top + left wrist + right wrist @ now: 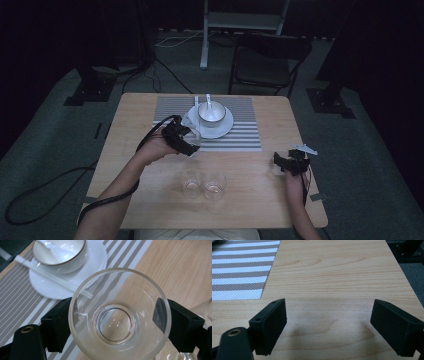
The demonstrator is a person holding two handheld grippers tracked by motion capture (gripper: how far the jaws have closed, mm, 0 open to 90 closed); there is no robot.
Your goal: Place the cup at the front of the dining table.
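The left hand-held gripper [117,322] is clamped on a clear glass [120,315], one black jaw pressed to each side of its wall, and in the high view that left hand-held gripper [186,139] carries the glass at the near left edge of the striped mat [240,131], just beside the plate [225,127]. The work looks like laying a place setting, with glasses brought from the front of the counter [260,170] to the mat. By that reading one glass is picked up and nearly at the mat but not yet set down; from the left gripper view it looks held clear of the surface, over the mat's edge, though I cannot be sure of that. Two more glasses [202,184] stand touching or almost so near the front of the counter, well apart from the mat, so they seem to be what is left. The right hand-held gripper [329,325] has its jaws wide apart with nothing between them, over bare wood at the right side of the counter, and in the high view the right hand-held gripper [292,161] lies well away from every glass. Counted: three glasses, one plate, one bowl [211,113] on the plate, one spoon [208,100] in the bowl, one clear rod [50,275] lying across the plate's left edge, one mat, and one dark chair [267,62] beyond the counter.
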